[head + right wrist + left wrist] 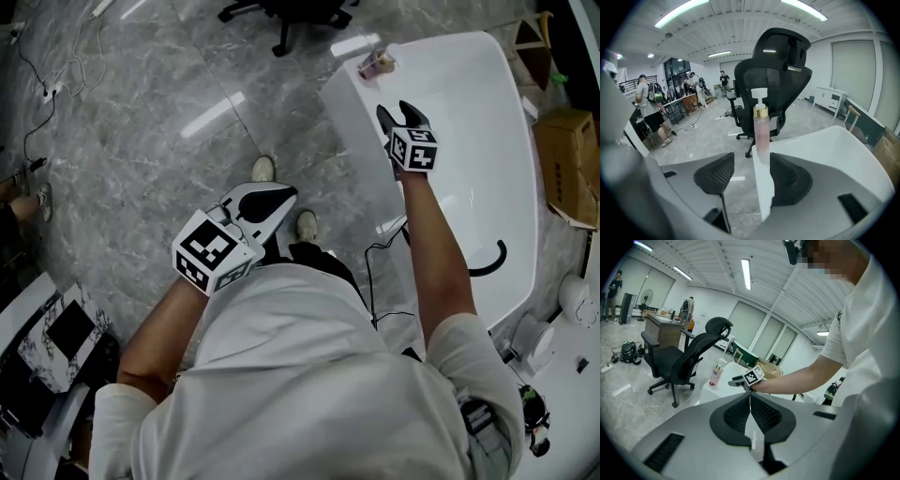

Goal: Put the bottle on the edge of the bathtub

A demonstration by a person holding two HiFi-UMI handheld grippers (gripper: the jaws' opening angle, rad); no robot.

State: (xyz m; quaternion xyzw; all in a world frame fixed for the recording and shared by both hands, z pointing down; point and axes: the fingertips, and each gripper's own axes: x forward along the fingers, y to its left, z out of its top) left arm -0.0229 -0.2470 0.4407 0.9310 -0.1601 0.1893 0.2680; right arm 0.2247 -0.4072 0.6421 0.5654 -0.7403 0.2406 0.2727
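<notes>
Judging the placing done: the bottle (380,64) stands upright on the bathtub (356,131) edge's far corner, ahead of my right gripper's (398,114) open jaws. My left gripper (272,199) is closed and empty. Next I should back away without knocking it.

The person wears a white short-sleeved shirt (309,375); left gripper (285,195) and right gripper (394,112) are grey, with black-lined jaws.

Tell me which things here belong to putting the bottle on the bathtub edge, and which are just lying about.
Belongs to the job:
- bottle, standing on the rim
- bathtub
- right hand-held gripper, open, not gripping the bottle

Just lying about:
- chair
- cardboard box
- floor cables
- left hand-held gripper, shut, empty, idle
</notes>
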